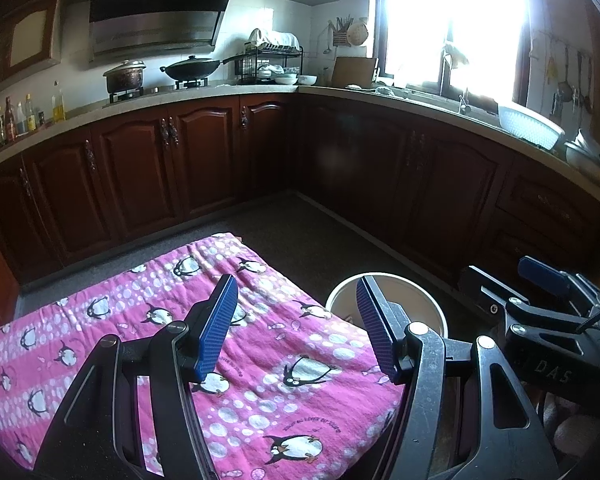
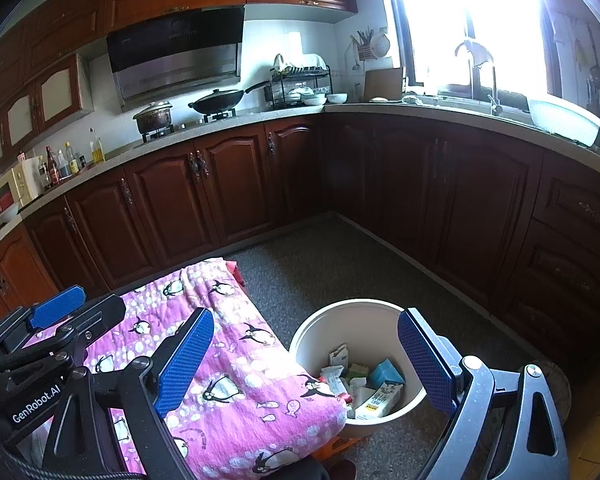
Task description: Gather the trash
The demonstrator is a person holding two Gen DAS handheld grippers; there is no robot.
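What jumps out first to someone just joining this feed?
The pink penguin-print blanket covering the low surface in front grabs the eye first. Right beside it on the floor stands a cream bucket holding cartons and wrappers. Both tools hover open and empty, left and right.

Dark wooden cabinets (image 2: 228, 184) line the kitchen, speckled floor (image 2: 340, 272) below a glaring window (image 2: 472, 28).

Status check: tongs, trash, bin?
Left tongs open, empty. Right tongs open, empty. Cartons in bucket beside pink cloth. Nothing blocking.
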